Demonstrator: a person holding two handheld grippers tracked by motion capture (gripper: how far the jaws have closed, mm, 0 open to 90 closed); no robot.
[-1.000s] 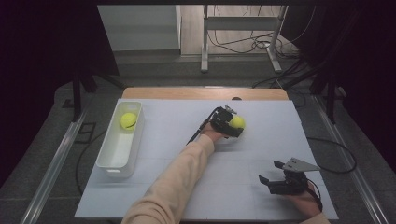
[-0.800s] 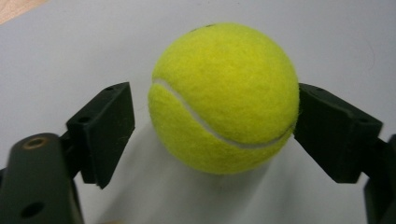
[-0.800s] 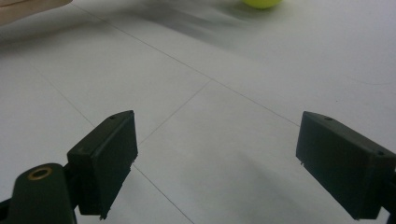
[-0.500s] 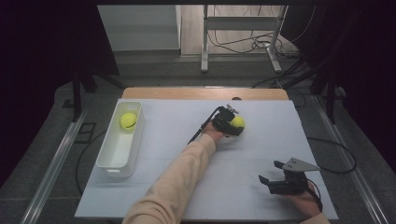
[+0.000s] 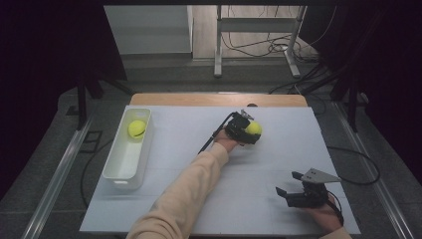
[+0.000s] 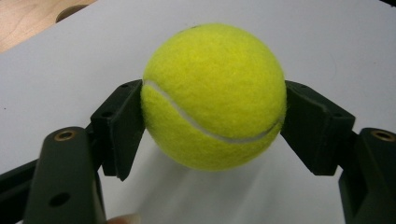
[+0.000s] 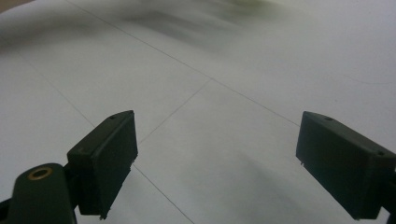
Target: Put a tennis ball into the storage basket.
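A yellow tennis ball (image 5: 253,128) sits between the jaws of my left gripper (image 5: 250,131) over the middle back of the white table top (image 5: 164,199). In the left gripper view both black pads press on the sides of the ball (image 6: 215,98), so my left gripper (image 6: 212,109) is shut on it, with the ball's shadow on the sheet below. My right gripper (image 5: 287,183) rests near the front right of the table, pointing left. Its jaws stand wide apart, and in the right gripper view bare white sheet lies between them (image 7: 215,154).
A white rectangular tray (image 5: 119,174) stands along the table's left side with a second tennis ball (image 5: 136,129) in its far end. A wooden strip (image 5: 219,99) borders the table's back edge. Cables and metal stand legs lie on the floor beyond.
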